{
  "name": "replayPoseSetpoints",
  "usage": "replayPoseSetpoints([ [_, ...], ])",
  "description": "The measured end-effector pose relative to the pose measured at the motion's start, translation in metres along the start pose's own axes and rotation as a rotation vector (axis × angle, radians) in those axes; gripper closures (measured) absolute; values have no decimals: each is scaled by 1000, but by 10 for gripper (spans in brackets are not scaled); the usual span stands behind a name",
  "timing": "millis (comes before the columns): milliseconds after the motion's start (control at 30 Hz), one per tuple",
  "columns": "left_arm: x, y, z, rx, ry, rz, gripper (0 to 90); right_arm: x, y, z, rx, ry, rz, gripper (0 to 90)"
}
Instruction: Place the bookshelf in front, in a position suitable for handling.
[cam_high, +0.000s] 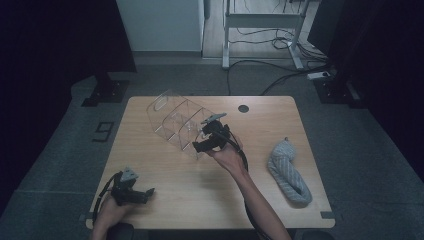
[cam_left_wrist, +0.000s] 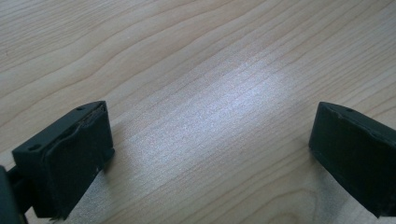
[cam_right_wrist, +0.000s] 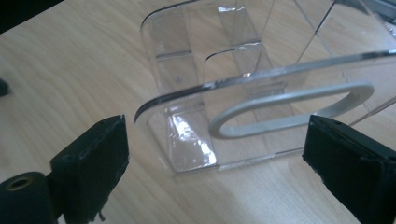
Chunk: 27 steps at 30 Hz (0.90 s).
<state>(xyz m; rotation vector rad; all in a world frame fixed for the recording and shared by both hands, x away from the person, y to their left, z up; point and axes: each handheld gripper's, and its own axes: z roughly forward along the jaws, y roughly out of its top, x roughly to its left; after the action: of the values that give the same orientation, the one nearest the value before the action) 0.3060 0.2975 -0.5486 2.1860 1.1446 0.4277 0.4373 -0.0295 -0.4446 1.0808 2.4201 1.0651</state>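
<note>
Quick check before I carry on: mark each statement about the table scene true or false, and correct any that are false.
1. The right gripper is at the near end of the clear plastic divided organiser. True.
2. The right gripper's jaws are clamped on the organiser's end wall. False: they stand open, apart from the wall with its slot-shaped handle cutout.
3. The left gripper holds a cloth. False: its jaws are open over the bare light wooden table.
4. The grey knitted cloth lies on the table's right side. True.
5. The cloth sits inside the organiser. False: it lies apart from it.
</note>
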Motion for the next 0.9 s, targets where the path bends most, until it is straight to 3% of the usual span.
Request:
replayPoseSetpoints([
  [100, 0, 0, 0, 0, 0, 0, 0, 0, 1, 2, -5, -35, -8, 100],
  [333, 0, 0, 0, 0, 0, 0, 0, -11, -3, -2, -9, -47, 1, 124],
  [600, 0, 0, 0, 0, 0, 0, 0, -35, -10, -12, 2, -102, 11, 136],
  [700, 0, 0, 0, 0, 0, 0, 0, -44, -12, -15, 6, -106, 41, 169],
  [900, 0, 0, 0, 0, 0, 1, 0, -38, -1, -11, -12, -97, 42, 242],
])
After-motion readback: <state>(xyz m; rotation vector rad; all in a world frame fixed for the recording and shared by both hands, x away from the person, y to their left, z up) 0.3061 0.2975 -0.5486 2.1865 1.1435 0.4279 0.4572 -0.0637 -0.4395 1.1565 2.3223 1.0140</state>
